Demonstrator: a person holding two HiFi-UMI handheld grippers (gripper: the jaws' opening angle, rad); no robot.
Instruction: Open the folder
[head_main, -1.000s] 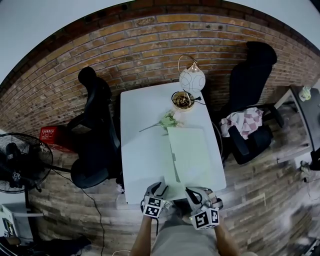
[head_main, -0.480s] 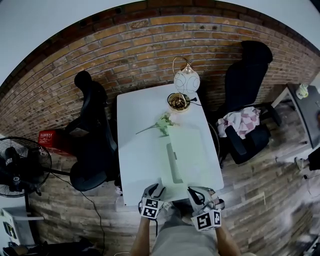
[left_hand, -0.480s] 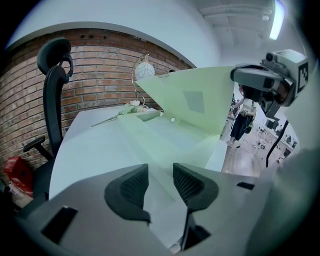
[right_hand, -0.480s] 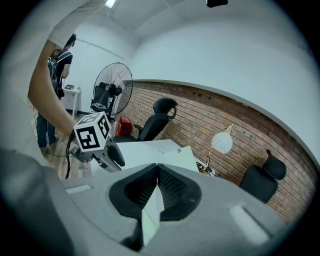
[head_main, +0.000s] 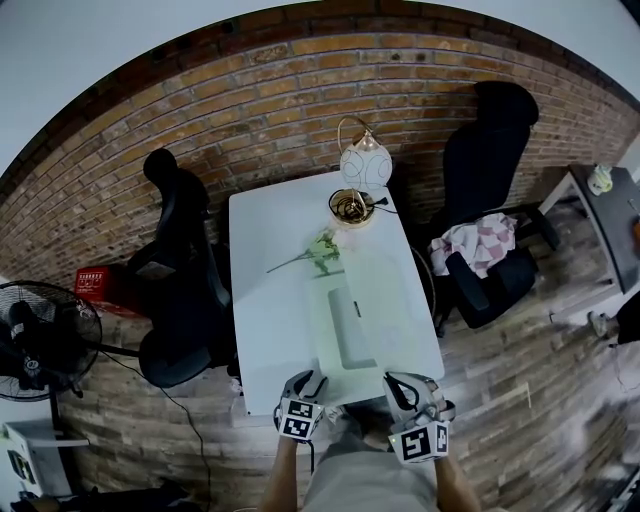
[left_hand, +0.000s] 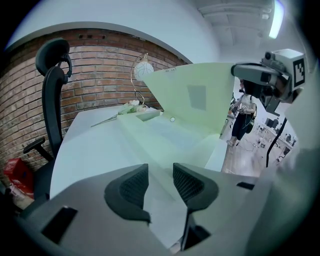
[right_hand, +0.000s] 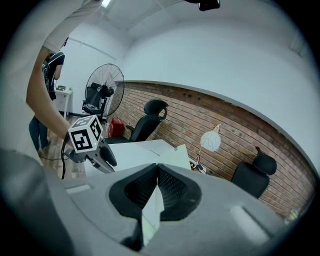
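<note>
A pale green folder (head_main: 365, 300) lies on the white table (head_main: 270, 300), its near edge at the table's front. My right gripper (head_main: 398, 385) is shut on the near edge of the folder's cover (left_hand: 195, 100); the thin sheet shows pinched between the pads (right_hand: 172, 187). The cover stands raised and tilted over the lower leaf (left_hand: 165, 135). My left gripper (left_hand: 160, 185) hangs just over the folder's near left corner, jaws apart, nothing pinched. The left gripper view shows the right gripper (left_hand: 237, 71) at the cover's upper edge. The right gripper view shows the left gripper (right_hand: 107, 156).
At the table's far end stand a white globe lamp (head_main: 365, 160) and a bowl (head_main: 350, 205), with a flower stem (head_main: 310, 252) lying beside the folder. Black office chairs (head_main: 185, 260) (head_main: 490, 150) flank the table. A fan (head_main: 45, 340) stands at the left.
My right gripper has risen a little with the cover's edge in it, and the cover now stands higher, with the lower leaf showing. The left gripper has stayed where it was.
</note>
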